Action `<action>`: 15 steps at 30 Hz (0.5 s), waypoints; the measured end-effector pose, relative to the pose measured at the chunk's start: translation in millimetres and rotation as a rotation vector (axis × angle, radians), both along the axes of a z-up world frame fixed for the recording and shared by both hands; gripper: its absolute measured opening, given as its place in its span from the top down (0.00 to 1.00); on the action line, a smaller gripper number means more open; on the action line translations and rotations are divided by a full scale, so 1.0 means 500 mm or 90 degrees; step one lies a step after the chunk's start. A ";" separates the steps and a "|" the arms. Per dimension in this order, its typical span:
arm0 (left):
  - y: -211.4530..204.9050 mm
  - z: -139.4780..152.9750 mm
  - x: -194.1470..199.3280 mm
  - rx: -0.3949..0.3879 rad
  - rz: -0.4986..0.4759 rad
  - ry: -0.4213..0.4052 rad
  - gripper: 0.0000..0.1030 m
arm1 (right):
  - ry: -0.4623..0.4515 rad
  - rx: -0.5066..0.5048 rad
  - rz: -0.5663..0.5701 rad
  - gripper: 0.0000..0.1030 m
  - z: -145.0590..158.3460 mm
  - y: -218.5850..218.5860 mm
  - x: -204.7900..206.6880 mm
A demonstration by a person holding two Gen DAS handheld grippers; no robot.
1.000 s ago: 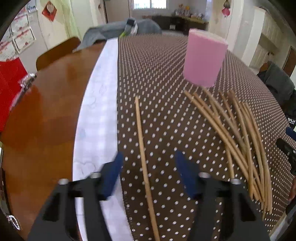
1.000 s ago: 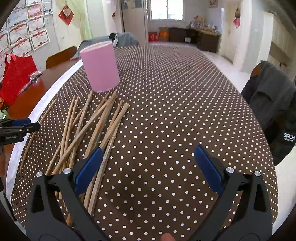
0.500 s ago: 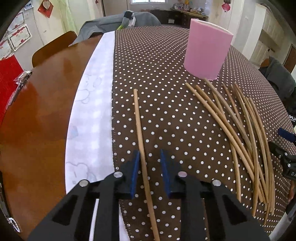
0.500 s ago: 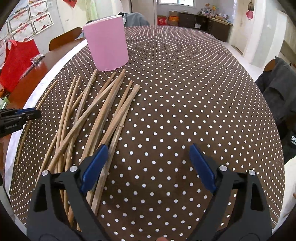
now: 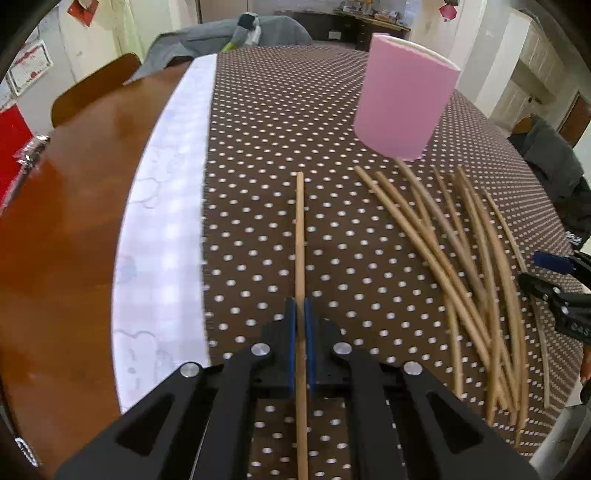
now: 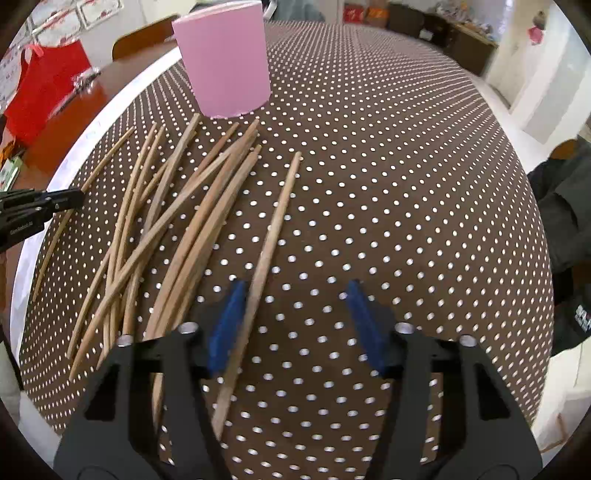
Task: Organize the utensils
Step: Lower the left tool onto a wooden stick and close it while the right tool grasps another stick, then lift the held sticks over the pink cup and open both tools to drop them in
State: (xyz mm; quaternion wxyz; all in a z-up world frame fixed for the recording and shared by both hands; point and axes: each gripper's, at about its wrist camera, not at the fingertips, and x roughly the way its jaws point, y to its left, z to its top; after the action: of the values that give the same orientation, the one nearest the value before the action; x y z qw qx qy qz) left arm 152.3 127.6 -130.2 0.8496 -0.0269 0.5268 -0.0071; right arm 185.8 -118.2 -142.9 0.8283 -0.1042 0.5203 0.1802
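Task barely starting: left hand-held gripper point(image 5: 300, 332) is clamping a lone chopstick point(image 5: 300, 236); right hand-held gripper point(image 6: 295, 325), jaws apart but just closing, is straddling another chopstick point(image 6: 267, 251); pink cup point(image 6: 225, 59) showing none yet, chopstick pile point(image 6: 162, 221) lying on the counter point(image 6: 406, 184).

**A bright dining room around a dotted tabletop**

A brown cloth with white dots point(image 6: 388, 155) covers the tabletop point(image 5: 74, 206), whose polished wood lies bare to the left of the tool, past a pale checked strip point(image 5: 166, 221). A wooden chair back point(image 5: 92, 85) stands at the far left edge, and a grey garment point(image 5: 221, 37) lies heaped at the far end. Beyond it, a low dark cabinet point(image 5: 369, 29) lines the white back wall. Framed certificates point(image 5: 29, 70) and a red ornament point(image 5: 83, 9) hang on the left wall. A red bag point(image 6: 44, 92) sits far left. To the right, a dark jacket point(image 6: 561, 240) drapes over a chair. Daylight fills the room.
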 end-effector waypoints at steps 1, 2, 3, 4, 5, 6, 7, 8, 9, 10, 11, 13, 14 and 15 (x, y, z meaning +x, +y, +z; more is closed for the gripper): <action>-0.002 0.001 0.001 -0.007 -0.001 -0.001 0.95 | 0.011 -0.003 0.002 0.66 0.003 -0.003 0.013; -0.006 0.004 0.001 -0.011 -0.002 -0.004 0.95 | 0.023 -0.003 -0.004 0.82 0.006 -0.014 0.032; -0.012 0.009 0.003 -0.014 -0.004 -0.009 0.95 | 0.035 -0.002 -0.008 0.88 0.006 -0.027 0.051; -0.017 0.011 0.002 -0.020 -0.007 -0.013 0.95 | 0.046 0.007 -0.010 0.89 0.007 -0.036 0.063; -0.019 0.015 0.001 -0.029 -0.010 -0.016 0.95 | 0.065 0.026 -0.012 0.91 0.008 -0.049 0.077; -0.023 0.021 0.001 -0.040 -0.011 -0.022 0.95 | 0.074 0.037 -0.013 0.92 0.007 -0.056 0.086; -0.025 0.025 -0.002 -0.045 -0.012 -0.028 0.95 | 0.079 0.044 -0.014 0.93 0.006 -0.062 0.093; -0.027 0.030 -0.005 -0.050 -0.012 -0.035 0.95 | 0.084 0.058 -0.014 0.94 0.005 -0.072 0.102; -0.029 0.037 -0.008 -0.057 -0.013 -0.043 0.95 | 0.087 0.068 -0.016 0.94 0.005 -0.082 0.109; -0.033 0.046 -0.014 -0.066 -0.018 -0.054 0.95 | 0.090 0.086 -0.018 0.94 0.005 -0.094 0.115; -0.036 0.054 -0.018 -0.072 -0.022 -0.063 0.95 | 0.091 0.106 -0.019 0.94 0.004 -0.105 0.124; -0.047 0.075 -0.025 -0.082 -0.030 -0.092 0.95 | 0.078 0.130 -0.023 0.94 0.012 -0.132 0.138; -0.053 0.089 -0.028 -0.087 -0.036 -0.113 0.95 | 0.074 0.145 -0.024 0.94 0.017 -0.143 0.143; -0.059 0.102 -0.031 -0.092 -0.042 -0.134 0.95 | 0.069 0.156 -0.026 0.94 0.021 -0.152 0.148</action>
State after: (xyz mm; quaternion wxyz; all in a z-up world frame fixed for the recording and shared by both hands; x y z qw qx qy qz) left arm 136.9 97.9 -79.5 0.8952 -0.0701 0.4335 -0.0756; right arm 259.8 -194.3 -132.4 0.8089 0.0184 0.5404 0.2310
